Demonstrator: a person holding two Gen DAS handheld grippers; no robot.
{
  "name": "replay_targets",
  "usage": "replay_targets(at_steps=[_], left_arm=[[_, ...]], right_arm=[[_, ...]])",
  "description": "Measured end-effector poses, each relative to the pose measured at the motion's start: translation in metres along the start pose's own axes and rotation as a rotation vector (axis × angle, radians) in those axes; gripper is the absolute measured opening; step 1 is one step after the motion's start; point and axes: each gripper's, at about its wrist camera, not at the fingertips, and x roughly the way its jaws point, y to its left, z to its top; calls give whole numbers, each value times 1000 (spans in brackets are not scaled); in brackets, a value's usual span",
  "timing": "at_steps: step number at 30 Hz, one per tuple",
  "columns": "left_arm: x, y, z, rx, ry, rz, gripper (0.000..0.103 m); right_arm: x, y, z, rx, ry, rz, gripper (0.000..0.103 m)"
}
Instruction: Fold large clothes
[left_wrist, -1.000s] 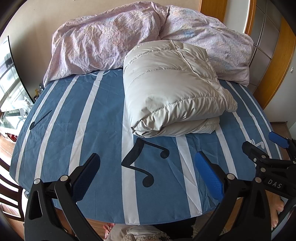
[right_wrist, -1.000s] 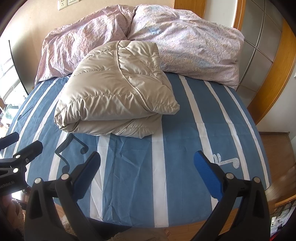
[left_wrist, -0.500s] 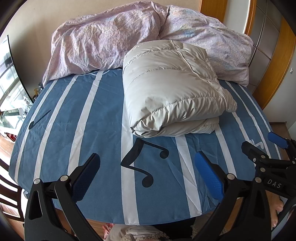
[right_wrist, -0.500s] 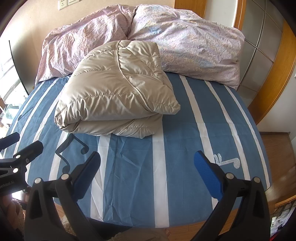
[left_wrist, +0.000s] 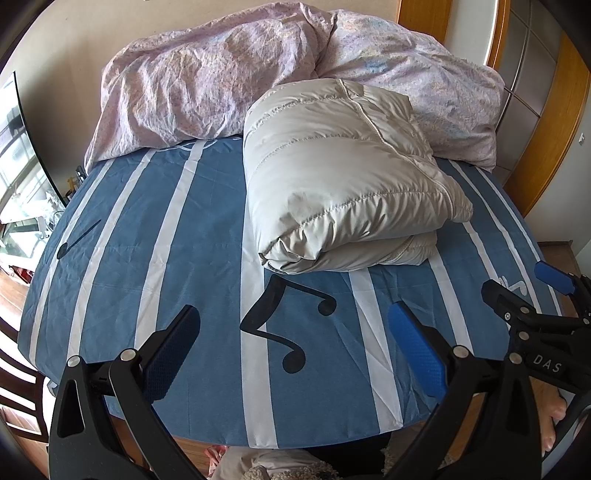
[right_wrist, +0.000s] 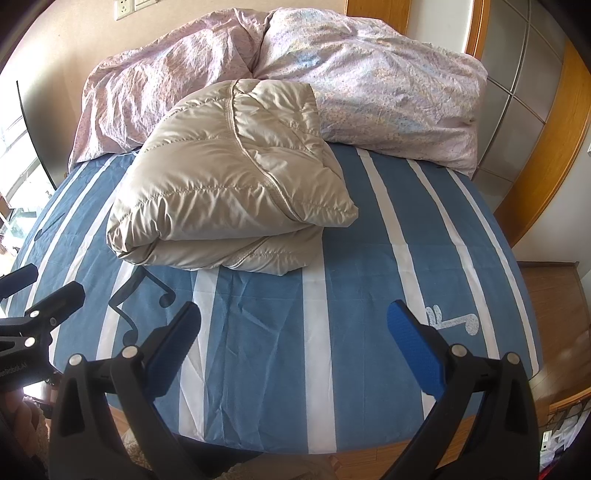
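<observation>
A: Where was the beige quilted down jacket (left_wrist: 343, 177)?

B: It lay folded into a thick, puffy bundle on the bed's blue sheet with white stripes (left_wrist: 166, 240). Its far edge rested against the crumpled pink floral duvet (left_wrist: 207, 81) heaped at the head of the bed. In the right wrist view the same jacket (right_wrist: 229, 177) sat left of centre, with a rounded fold facing the foot of the bed and a second layer showing beneath it.

A: And the tools?

B: The left tool (left_wrist: 293, 347) was spread wide, with nothing between its blue-padded fingers (left_wrist: 413, 347). It hung over the near end of the sheet, above a black printed music note (left_wrist: 284, 325), apart from the jacket. The right tool (right_wrist: 293, 347) was also spread wide and held nothing, poised above the striped sheet (right_wrist: 369, 258) near a white printed music note (right_wrist: 450, 321).

A: Did either touch the jacket?

B: No. Both stood near the foot of the bed, clear of the bundle. Each showed in the other's view: the right tool (left_wrist: 517, 291) at the right edge of the left camera, the left tool (right_wrist: 42, 291) at the left edge of the right camera.

A: Anything else around?

B: Wood-framed panelled doors (right_wrist: 532, 85) stood to the right of the bed, and a wooden floor (right_wrist: 554, 291) lay beside it.
</observation>
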Motion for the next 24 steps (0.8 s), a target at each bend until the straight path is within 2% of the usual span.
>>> replay_targets(at_steps=[24], left_arm=[[2,-2,-1,3,4,-3,102]], right_arm=[[2,-5,2,3,4,0,101]])
